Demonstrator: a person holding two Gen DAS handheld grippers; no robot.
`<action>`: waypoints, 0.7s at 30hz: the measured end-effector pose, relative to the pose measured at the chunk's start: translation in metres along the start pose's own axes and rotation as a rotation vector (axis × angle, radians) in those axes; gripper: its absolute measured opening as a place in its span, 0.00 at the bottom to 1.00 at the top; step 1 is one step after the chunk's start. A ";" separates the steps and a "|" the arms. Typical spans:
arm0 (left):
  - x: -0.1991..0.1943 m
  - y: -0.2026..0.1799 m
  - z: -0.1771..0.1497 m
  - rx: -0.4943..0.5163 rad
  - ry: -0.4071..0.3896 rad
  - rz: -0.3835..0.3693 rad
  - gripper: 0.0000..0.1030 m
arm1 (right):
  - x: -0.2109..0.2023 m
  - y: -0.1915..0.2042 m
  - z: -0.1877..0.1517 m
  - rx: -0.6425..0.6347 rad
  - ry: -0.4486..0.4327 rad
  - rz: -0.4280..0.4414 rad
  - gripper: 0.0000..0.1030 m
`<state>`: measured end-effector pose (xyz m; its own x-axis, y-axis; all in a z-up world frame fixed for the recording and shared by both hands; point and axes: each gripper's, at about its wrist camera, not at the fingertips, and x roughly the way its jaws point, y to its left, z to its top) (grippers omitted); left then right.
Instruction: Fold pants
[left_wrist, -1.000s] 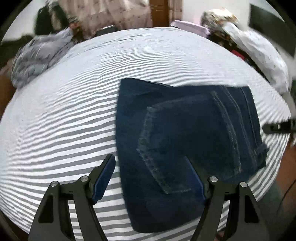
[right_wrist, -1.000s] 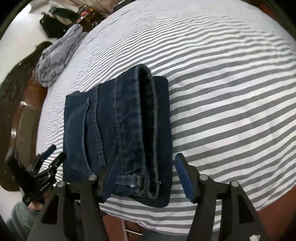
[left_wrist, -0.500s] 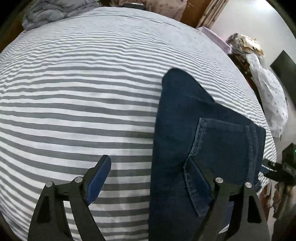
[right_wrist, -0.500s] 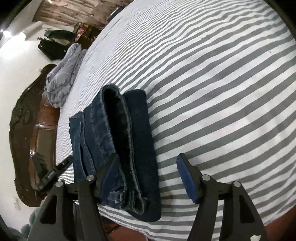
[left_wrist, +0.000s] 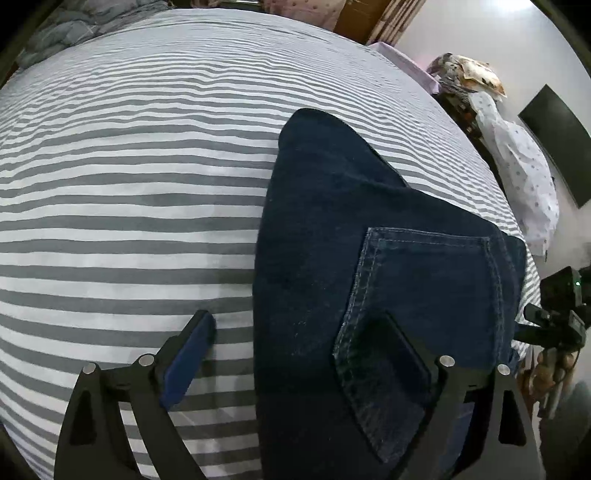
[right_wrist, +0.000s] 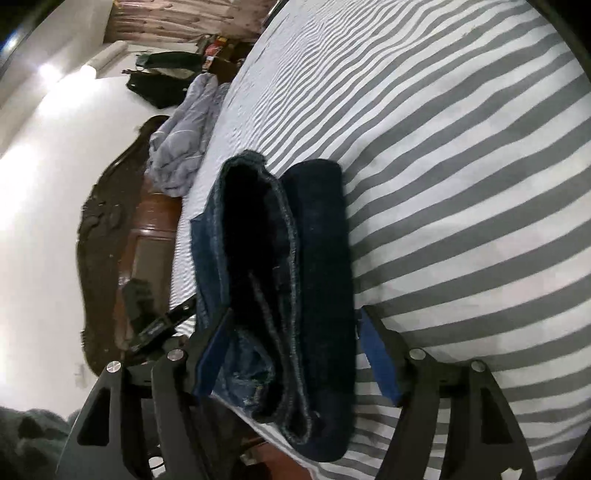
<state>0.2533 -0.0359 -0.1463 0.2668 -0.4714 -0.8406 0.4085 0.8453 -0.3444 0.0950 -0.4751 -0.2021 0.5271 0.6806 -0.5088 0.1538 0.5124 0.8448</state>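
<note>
Dark blue jeans (left_wrist: 351, 236) lie folded into a thick stack on the striped bed, back pocket on top. My left gripper (left_wrist: 295, 354) is open, low over the stack's near edge; one finger is over the sheet, the other over the pocket. In the right wrist view the jeans (right_wrist: 295, 258) show edge-on with the waistband layers visible. My right gripper (right_wrist: 295, 358) is open and straddles that end of the stack, one finger on each side.
The grey-and-white striped bed sheet (left_wrist: 129, 184) stretches away to the left. A crumpled grey blanket (right_wrist: 184, 140) lies at the bed's far corner by a dark wooden headboard (right_wrist: 122, 236). Clothes piles and a dark screen (left_wrist: 554, 140) stand beside the bed.
Both grippers have dropped lower and closer to the jeans. The right one has come around the stack's end. Both stayed open and the jeans have not moved.
</note>
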 end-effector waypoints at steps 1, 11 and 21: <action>0.000 0.003 0.001 -0.004 0.002 -0.011 0.88 | 0.001 0.001 0.000 0.002 -0.001 0.016 0.66; 0.004 -0.029 -0.003 0.118 -0.019 -0.006 0.76 | 0.030 0.023 0.001 -0.122 0.033 -0.023 0.75; 0.006 -0.021 -0.004 0.066 -0.046 -0.005 0.62 | 0.035 0.025 0.004 -0.118 0.040 -0.020 0.37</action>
<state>0.2427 -0.0553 -0.1462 0.3044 -0.4878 -0.8182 0.4662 0.8253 -0.3186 0.1204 -0.4410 -0.1983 0.4909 0.6885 -0.5338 0.0632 0.5830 0.8100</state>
